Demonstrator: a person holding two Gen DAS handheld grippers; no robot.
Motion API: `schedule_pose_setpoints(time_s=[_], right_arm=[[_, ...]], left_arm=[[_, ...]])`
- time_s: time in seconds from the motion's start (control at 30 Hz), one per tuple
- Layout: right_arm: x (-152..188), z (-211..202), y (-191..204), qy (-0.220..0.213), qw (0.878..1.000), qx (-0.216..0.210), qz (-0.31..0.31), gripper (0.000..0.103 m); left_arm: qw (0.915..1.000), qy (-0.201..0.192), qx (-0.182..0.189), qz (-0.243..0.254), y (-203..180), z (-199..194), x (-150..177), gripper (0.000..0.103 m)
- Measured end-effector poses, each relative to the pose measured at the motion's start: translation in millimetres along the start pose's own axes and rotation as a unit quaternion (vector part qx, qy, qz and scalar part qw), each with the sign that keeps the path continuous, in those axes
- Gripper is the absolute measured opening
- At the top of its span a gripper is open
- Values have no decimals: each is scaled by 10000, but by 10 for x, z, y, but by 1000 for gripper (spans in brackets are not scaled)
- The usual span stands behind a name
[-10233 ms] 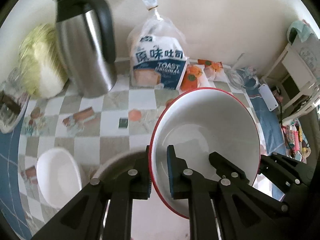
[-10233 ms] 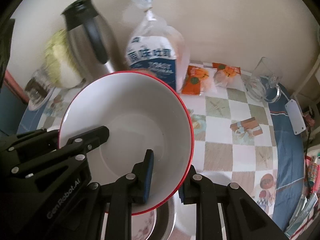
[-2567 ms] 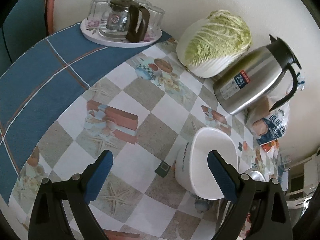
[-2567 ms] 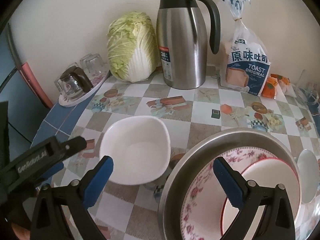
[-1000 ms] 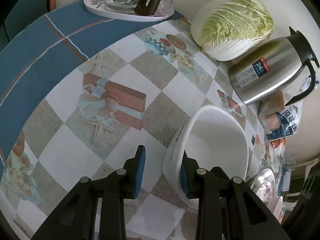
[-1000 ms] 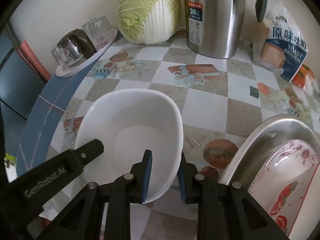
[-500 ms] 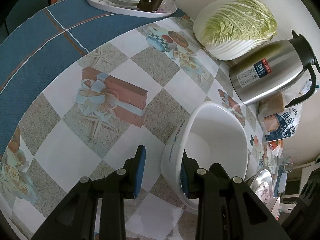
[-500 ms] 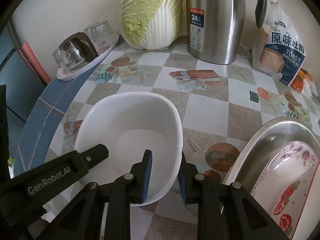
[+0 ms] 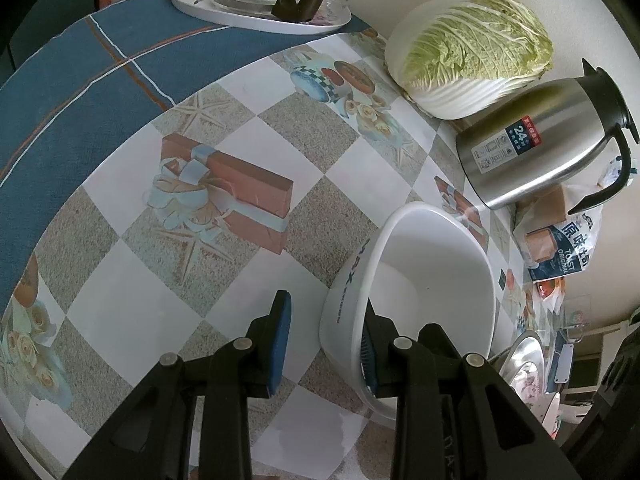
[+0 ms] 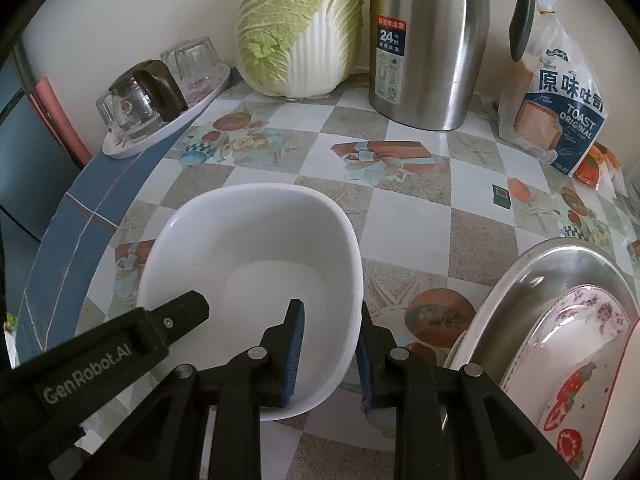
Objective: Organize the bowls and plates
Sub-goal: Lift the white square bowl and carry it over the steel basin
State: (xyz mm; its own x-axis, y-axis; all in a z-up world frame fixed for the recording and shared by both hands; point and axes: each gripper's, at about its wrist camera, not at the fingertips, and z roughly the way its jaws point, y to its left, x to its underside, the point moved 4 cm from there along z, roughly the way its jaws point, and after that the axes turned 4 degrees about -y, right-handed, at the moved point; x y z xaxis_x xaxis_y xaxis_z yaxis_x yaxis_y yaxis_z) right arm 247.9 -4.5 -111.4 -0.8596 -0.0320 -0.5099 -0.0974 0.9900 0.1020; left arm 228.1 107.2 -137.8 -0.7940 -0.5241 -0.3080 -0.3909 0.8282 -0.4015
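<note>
A white square-rimmed bowl [image 9: 432,280] [image 10: 248,248] sits low over the checked tablecloth, tipped a little. My left gripper [image 9: 324,304] is shut on its left rim, one pad outside the wall and one inside. My right gripper [image 10: 330,312] is shut on the bowl's right rim, also with a pad on each side. One left finger [image 10: 176,320] shows across the bowl in the right wrist view. Just right of the bowl stands a steel basin [image 10: 520,280] [image 9: 524,348] holding a floral plate [image 10: 592,320] and a red-rimmed strawberry dish [image 10: 580,400].
Behind the bowl stand a napa cabbage [image 10: 296,28], a steel thermos jug [image 10: 428,40] and a bag of toast bread [image 10: 556,112]. A white tray of upturned glasses [image 10: 160,92] is at the back left. Blue cloth [image 9: 80,80] covers the table's left edge.
Both grippers, open around the white bowl 2.6 s ago, are now shut on its rim. Over the last second the bowl has tipped slightly with them; the right view has tilted up a little.
</note>
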Motion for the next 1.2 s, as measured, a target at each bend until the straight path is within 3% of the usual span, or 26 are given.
schedule_pose_setpoints(time_s=[0.13, 0.27, 0.3, 0.5, 0.7, 0.83, 1.07, 1.2], right_arm=[[4, -5, -19, 38, 10000, -10, 66, 26], [5, -29, -6, 16, 9999, -100, 70, 24], [6, -47, 14, -26, 9999, -136, 34, 20], [24, -135, 25, -109, 9999, -111, 35, 15], [-62, -494, 5, -463, 9989, -56, 26, 15], [-118, -802, -78, -706, 9974, -50, 155, 15], [-43, -1286, -388, -1000, 9936, 70, 514, 15], [49, -1470, -601, -1093, 9906, 35, 819, 15]], left_arm=[[10000, -5, 17, 26, -6, 0, 1, 29], [9998, -40, 36, 178, -59, -28, -7, 12], [9997, -57, -21, 216, -61, -39, -9, 11], [9995, -70, -25, 322, -90, -136, -13, 10], [9964, -497, 141, 671, -360, -562, -61, 10], [9915, -774, 236, 1021, -612, -851, 9, 10], [9845, -908, 632, 1361, -942, -1101, 206, 10], [9784, -991, 658, 1691, -1189, -1193, 385, 10]])
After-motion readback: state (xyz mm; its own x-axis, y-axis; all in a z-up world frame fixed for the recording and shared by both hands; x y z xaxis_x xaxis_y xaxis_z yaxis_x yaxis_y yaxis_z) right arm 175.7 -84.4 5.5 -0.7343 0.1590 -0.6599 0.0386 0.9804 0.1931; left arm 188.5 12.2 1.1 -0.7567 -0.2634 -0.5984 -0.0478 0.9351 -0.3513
